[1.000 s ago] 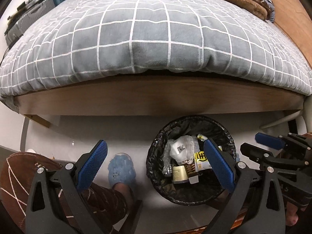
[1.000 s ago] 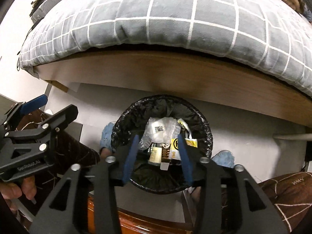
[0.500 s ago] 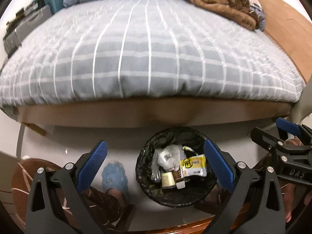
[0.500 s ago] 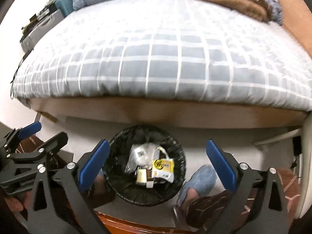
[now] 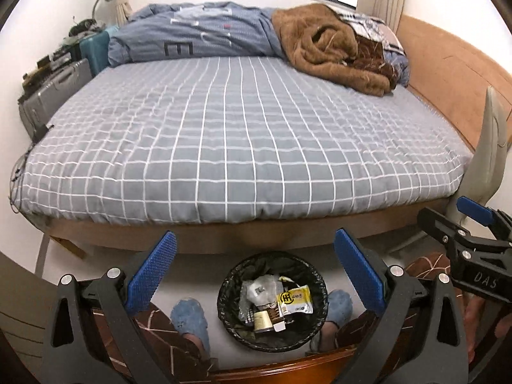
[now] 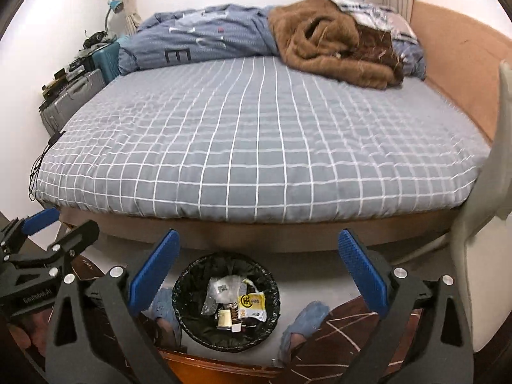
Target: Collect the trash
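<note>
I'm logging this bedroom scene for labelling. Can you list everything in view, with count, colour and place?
Trash bin: one, black liner, on the floor by the bed's foot.
Trash: several pieces, yellow packet and clear wrappers, inside the bin.
Bed: one, grey checked sheet, filling the middle.
Duvet: one, blue, far end.
Blanket: one, brown, far right.
Suitcases: two, grey and teal, left of the bed.
Slippers: two, blue, either side of the bin.
Left hand-held gripper: open, empty.
Right hand-held gripper: open, empty.
</note>
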Motion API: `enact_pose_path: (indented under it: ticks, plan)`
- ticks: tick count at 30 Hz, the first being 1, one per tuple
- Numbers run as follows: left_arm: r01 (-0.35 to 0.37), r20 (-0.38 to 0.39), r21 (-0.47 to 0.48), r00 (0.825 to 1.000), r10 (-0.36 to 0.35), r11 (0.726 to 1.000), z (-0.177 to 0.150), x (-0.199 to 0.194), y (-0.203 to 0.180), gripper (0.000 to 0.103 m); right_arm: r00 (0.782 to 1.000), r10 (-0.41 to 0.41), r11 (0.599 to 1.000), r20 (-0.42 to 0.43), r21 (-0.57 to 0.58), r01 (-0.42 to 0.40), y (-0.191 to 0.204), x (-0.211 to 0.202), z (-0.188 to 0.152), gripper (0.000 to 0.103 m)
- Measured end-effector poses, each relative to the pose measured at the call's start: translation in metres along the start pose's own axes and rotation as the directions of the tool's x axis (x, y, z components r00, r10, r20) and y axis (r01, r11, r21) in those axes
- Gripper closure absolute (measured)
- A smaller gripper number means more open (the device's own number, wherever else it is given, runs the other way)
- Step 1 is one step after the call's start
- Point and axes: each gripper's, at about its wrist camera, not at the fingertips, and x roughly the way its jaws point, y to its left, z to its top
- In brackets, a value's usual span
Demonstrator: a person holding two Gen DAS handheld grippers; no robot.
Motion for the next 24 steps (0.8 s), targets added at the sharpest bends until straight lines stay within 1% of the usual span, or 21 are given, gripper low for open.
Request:
enact_pose_path:
  ticks: [3, 6, 14, 24]
  plan:
    - [-0.003, 0.016, 0.001, 1.0, 0.003, 1.0, -0.002, -0.011, -0.002, 0.006, 1.0, -0.004, 1.0, 0.02, -0.012, 0.005, 0.004, -0.016, 0.0, 0.008]
    - [0.0, 0.017, 0.003, 1.0, 0.0, 1.0, -0.006, -0.016, -0.002, 0.006, 1.0, 0.001, 1.0, 0.022, -0.016, 0.0, 0.006, -0.024, -0.003, 0.008]
    - [-0.001, 0.007, -0.011, 1.0, 0.001, 1.0, -0.007, -0.016, 0.006, 0.006, 1.0, 0.002, 1.0, 0.014, -0.012, -0.002, 0.01, -0.021, -0.004, 0.008]
    - [-0.004, 0.007, -0.01, 1.0, 0.004, 1.0, -0.008, -0.016, 0.006, 0.006, 1.0, 0.009, 1.0, 0.003, -0.002, -0.009, 0.009, -0.018, -0.005, 0.008]
